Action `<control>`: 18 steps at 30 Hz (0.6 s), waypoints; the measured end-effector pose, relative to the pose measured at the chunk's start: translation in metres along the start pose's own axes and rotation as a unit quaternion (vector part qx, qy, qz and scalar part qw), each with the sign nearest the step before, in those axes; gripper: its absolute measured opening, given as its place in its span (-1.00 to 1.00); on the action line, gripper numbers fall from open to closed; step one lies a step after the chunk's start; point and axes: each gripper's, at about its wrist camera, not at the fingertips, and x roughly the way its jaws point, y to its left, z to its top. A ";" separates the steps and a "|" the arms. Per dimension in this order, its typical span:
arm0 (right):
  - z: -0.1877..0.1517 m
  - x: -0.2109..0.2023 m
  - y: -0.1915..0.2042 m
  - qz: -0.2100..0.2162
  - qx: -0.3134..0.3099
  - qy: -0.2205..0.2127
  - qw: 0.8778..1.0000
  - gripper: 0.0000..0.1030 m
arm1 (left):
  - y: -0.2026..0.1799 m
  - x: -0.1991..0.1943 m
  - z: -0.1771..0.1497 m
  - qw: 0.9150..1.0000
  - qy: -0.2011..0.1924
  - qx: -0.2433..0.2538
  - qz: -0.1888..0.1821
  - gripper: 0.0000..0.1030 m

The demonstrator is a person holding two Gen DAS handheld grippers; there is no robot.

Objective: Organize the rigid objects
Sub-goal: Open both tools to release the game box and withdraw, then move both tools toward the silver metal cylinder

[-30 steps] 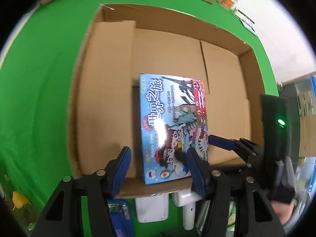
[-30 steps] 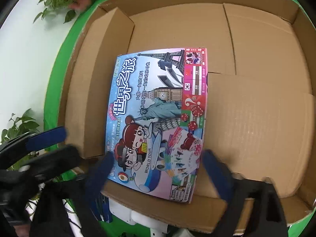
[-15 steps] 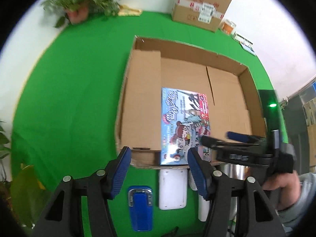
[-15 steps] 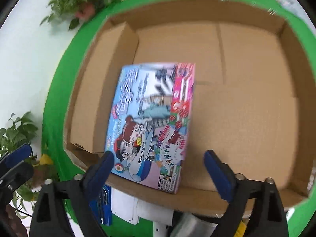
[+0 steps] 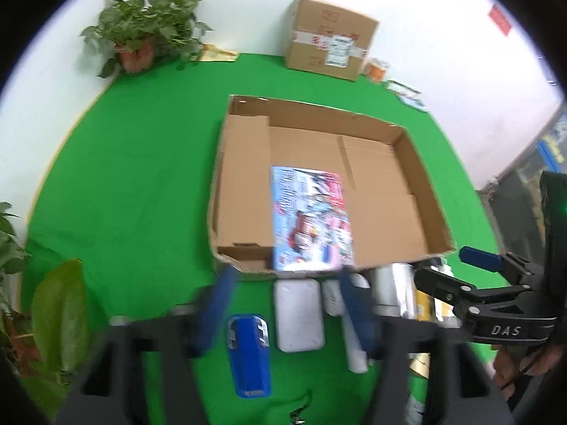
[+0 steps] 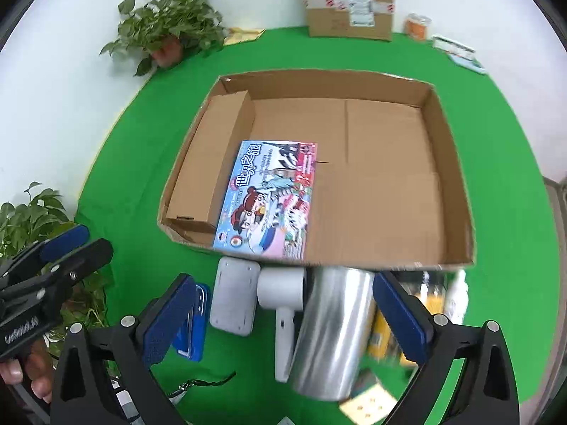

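A colourful board-game box (image 5: 312,226) (image 6: 269,198) lies flat inside the big open cardboard box (image 5: 418,163) (image 6: 450,163), beside a plain brown carton (image 5: 244,180) (image 6: 212,163). My left gripper (image 5: 285,313) hovers in front of the box over a blue stapler (image 5: 250,350) and a white flat device (image 5: 299,315). Its blurred jaws are closing with nothing between them. My right gripper (image 6: 285,318) stands wide open and empty above a silver roll (image 6: 333,333) and a white hair-dryer-shaped item (image 6: 283,304).
Yellow bottles (image 6: 382,326) and a white bottle (image 6: 455,297) stand right of the roll. A sealed carton (image 5: 329,46) and a potted plant (image 5: 141,35) sit at the far edge of the green cloth (image 5: 141,163). More leaves (image 6: 32,212) are at the left.
Both grippers have risen and drawn back out of the cardboard box, leaving the game box lying inside. The right jaws have spread wider. The row of items in front has come into view.
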 end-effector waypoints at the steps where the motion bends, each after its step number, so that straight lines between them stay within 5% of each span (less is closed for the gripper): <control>1: -0.008 -0.007 0.000 -0.006 0.006 -0.012 1.000 0.83 | 0.000 -0.001 -0.004 1.000 0.011 0.001 -0.021 -0.93; 4: -0.029 -0.025 -0.001 -0.018 0.021 -0.028 0.999 0.59 | -0.003 -0.013 -0.017 1.000 -0.004 0.019 -0.011 -0.88; 6: -0.037 -0.030 0.000 -0.019 0.029 -0.031 0.999 0.65 | -0.002 -0.020 -0.025 1.000 -0.010 0.015 0.009 -0.41; 8: -0.042 -0.029 0.003 -0.012 0.035 -0.028 0.999 0.97 | 0.004 -0.030 -0.034 1.000 -0.023 -0.006 0.012 0.57; 10: -0.045 -0.030 0.010 -0.012 0.034 -0.035 0.999 0.99 | 0.010 -0.044 -0.045 0.998 -0.053 -0.022 0.020 0.59; 18: -0.039 -0.024 0.032 0.028 -0.013 -0.028 0.999 0.99 | 0.016 -0.067 -0.064 0.993 -0.070 -0.053 0.080 0.59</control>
